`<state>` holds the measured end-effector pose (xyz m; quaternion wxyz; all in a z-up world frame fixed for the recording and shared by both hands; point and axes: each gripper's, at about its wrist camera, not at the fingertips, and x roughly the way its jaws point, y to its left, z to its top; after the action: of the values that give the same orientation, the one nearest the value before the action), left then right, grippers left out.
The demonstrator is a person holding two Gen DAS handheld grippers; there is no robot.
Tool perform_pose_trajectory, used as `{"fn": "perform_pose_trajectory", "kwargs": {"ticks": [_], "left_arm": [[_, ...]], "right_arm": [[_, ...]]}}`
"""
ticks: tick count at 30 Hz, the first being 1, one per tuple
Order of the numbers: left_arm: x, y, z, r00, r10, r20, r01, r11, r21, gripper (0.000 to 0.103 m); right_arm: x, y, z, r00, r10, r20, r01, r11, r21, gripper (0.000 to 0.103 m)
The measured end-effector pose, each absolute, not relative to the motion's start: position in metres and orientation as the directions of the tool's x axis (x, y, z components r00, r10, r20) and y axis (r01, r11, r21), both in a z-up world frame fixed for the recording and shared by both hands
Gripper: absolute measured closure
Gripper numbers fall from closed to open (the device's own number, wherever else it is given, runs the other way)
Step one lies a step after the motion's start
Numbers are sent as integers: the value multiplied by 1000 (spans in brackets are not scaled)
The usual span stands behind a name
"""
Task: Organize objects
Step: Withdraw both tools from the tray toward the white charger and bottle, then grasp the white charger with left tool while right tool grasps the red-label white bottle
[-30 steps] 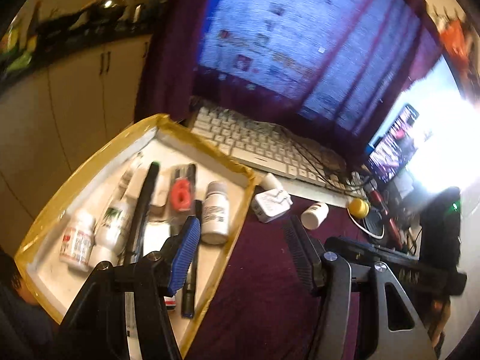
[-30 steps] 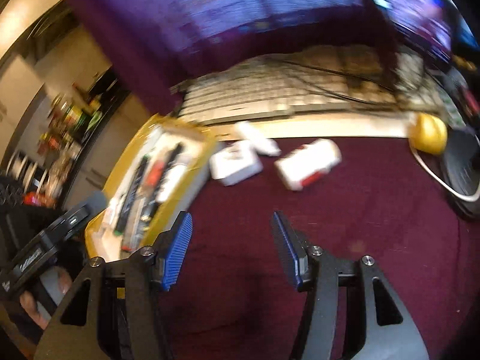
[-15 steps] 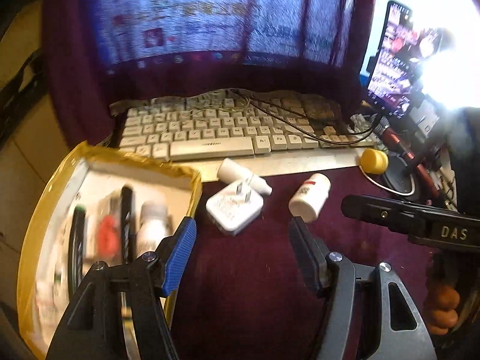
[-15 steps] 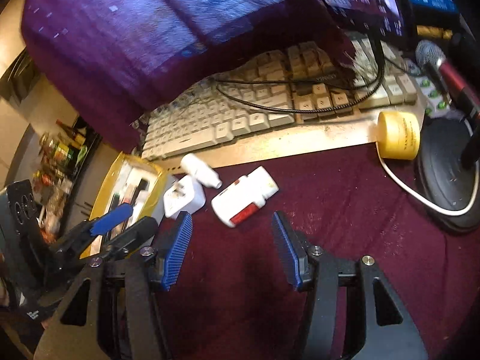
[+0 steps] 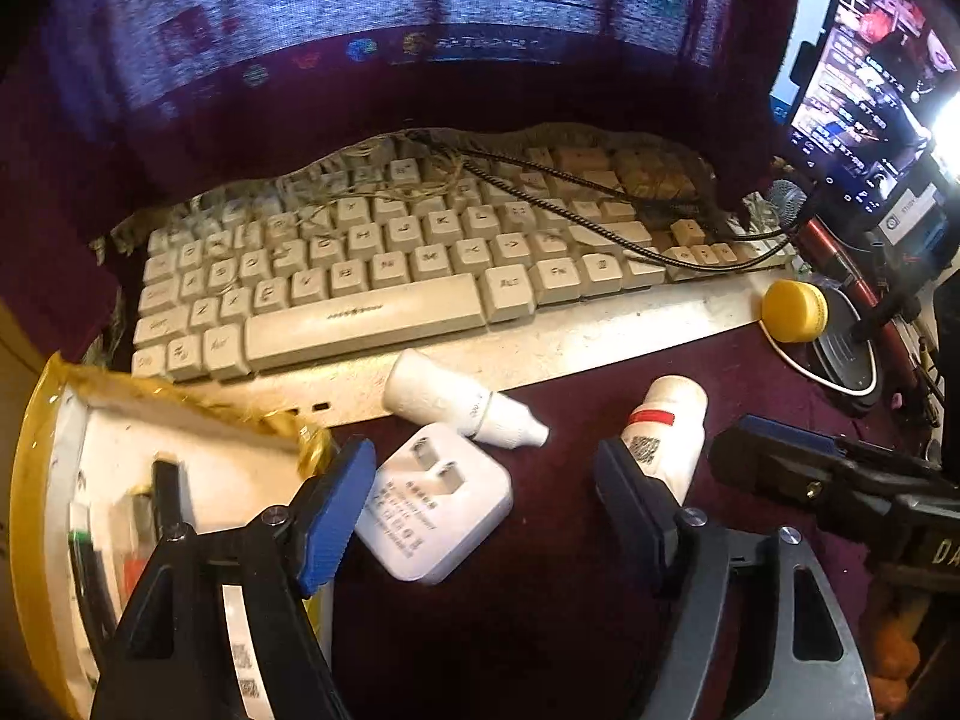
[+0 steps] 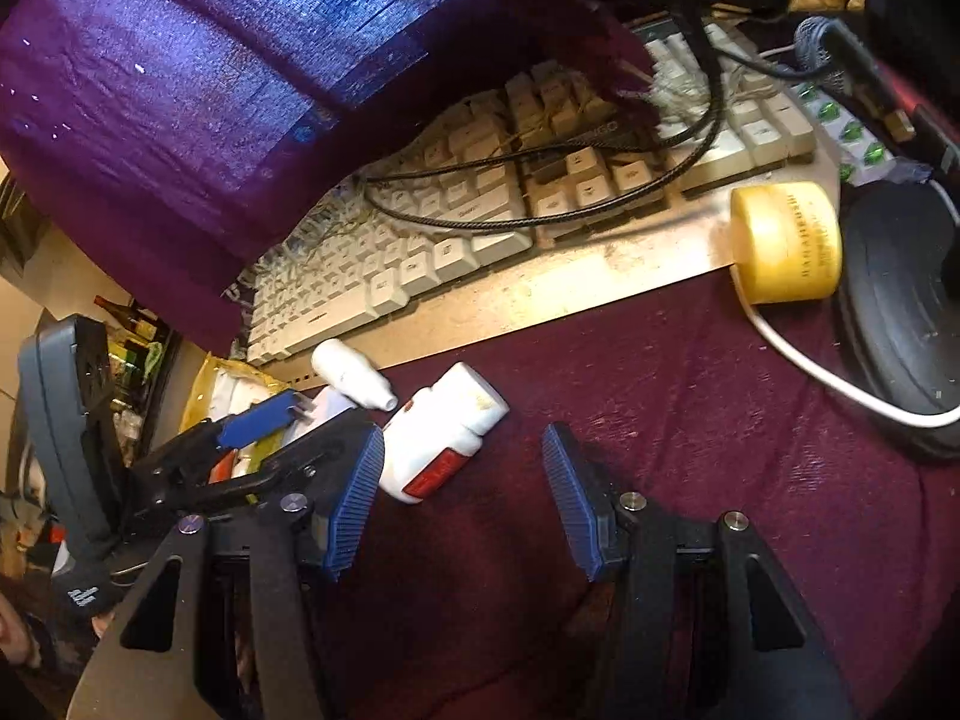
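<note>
In the left wrist view, a white plug adapter lies on the maroon cloth between the opening jaws of my left gripper; the pads do not touch it. Just beyond lie a white dropper bottle and a white pill bottle with a red band. The yellow-rimmed tray of pens and bottles is at the left. My right gripper is open and empty, the pill bottle just ahead of its left finger. A yellow jar rests at the keyboard's right end.
A beige keyboard with a black cable across it lies behind the objects, under a draped purple cloth. A black microphone base with a white cord and a lit phone stand at the right.
My left gripper swung right from over the tray to the plug adapter, lowered, and its jaws widened. My right gripper came closer to the pill bottle.
</note>
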<state>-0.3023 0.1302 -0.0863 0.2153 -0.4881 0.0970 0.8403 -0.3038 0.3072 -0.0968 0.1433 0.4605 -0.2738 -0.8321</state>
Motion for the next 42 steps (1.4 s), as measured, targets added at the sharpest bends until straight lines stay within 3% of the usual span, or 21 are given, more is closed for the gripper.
{"fn": "perform_pose_trajectory", "kwargs": {"ticks": [7, 13, 16, 25, 34, 35, 36, 37, 42], "left_arm": [[-281, 125, -75, -334, 424, -842, -610, -778, -150, 33], [-307, 116, -80, -356, 370, -858, -528, -837, -141, 32], [-318, 127, -87, -333, 355, -874, -544, -829, -130, 24], [-286, 141, -94, -141, 383, -913, -674, -713, -195, 25], [-298, 140, -100, -238, 374, -896, -568, -802, -184, 25], [-295, 142, -101, -261, 365, -894, -568, -807, -163, 25], [-292, 144, -101, -276, 357, -892, -565, -811, -150, 35], [-289, 144, -99, -290, 356, -888, -565, -813, -141, 58], [-269, 141, -101, -313, 353, -882, -567, -814, -125, 61]], "right_arm": [[-304, 309, -95, -561, -493, -665, 9, -807, 590, 49], [-304, 299, -94, -562, -467, -683, 13, -830, 557, 49], [-301, 301, -92, -575, -456, -679, -1, -830, 558, 49], [-302, 297, -97, -567, -446, -693, -9, -838, 546, 49], [-304, 281, -104, -551, -416, -724, 11, -871, 492, 50], [-303, 280, -104, -554, -404, -728, 12, -878, 479, 56], [-302, 279, -104, -556, -381, -739, 11, -892, 452, 65], [-301, 279, -104, -555, -376, -742, 12, -895, 445, 67], [-279, 281, -99, -563, -308, -767, 16, -932, 363, 67]]}}
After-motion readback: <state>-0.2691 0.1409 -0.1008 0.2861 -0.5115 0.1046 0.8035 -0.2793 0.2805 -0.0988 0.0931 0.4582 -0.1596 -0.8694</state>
